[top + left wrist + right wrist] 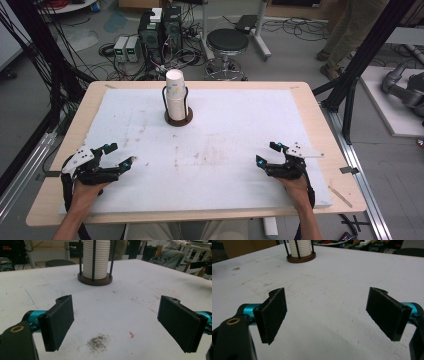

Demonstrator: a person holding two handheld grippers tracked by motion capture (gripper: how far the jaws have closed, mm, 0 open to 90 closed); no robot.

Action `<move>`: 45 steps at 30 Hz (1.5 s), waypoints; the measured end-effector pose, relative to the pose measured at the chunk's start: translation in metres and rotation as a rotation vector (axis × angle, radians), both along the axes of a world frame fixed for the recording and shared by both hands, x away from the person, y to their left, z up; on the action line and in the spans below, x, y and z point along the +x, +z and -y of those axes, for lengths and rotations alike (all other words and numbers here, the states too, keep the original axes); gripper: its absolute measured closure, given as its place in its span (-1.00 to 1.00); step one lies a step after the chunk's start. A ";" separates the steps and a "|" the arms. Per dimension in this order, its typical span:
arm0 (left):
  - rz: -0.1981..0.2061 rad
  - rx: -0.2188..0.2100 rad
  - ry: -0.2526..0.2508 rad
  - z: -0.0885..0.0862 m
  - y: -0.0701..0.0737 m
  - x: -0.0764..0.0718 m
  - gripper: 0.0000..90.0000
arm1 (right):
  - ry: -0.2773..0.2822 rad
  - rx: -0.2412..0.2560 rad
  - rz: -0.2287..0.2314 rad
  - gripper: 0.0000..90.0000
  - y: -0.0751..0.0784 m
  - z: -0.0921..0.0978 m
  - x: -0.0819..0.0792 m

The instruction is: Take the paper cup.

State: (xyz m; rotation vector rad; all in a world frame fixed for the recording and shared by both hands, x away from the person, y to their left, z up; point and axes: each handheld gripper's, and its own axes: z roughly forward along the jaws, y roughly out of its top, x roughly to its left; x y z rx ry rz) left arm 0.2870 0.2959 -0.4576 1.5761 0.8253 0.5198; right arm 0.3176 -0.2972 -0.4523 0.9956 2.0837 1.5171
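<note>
A tall stack of white paper cups (175, 92) stands upright in a black wire holder on a round dark base (178, 119), at the far middle of the white table sheet (225, 125). My left gripper (120, 155) rests low at the near left, open, nothing between its jaws. My right gripper (268, 153) sits at the near right, also open and empty. In the left gripper view the cup stack (96, 258) rises ahead between the wide-apart jaws of the left gripper (116, 325). The right gripper view shows the stack (300, 247) far off at upper left, beyond the right gripper (327, 317).
The white sheet covers a wooden table (320, 130) and carries smudges, with a dark smear (98, 342) and a small red fleck (131, 334) near my left gripper. Behind the table are a black stool (227, 42), computer boxes (160, 30), floor cables and a standing person (350, 35).
</note>
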 end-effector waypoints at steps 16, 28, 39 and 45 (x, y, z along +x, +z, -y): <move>-0.003 -0.007 0.013 -0.001 0.006 0.002 -0.72 | 0.007 -0.004 -0.003 -0.62 0.000 0.000 0.000; 0.006 0.016 -0.015 -0.009 0.030 0.014 -0.80 | 0.006 -0.006 -0.004 -0.62 0.000 -0.001 0.000; 0.019 0.064 -0.082 -0.005 0.074 0.048 -0.84 | 0.005 -0.010 -0.005 -0.62 0.000 -0.001 0.001; 0.026 0.057 -0.093 -0.004 0.096 0.069 -0.84 | 0.007 -0.008 -0.015 -0.62 0.000 -0.001 0.001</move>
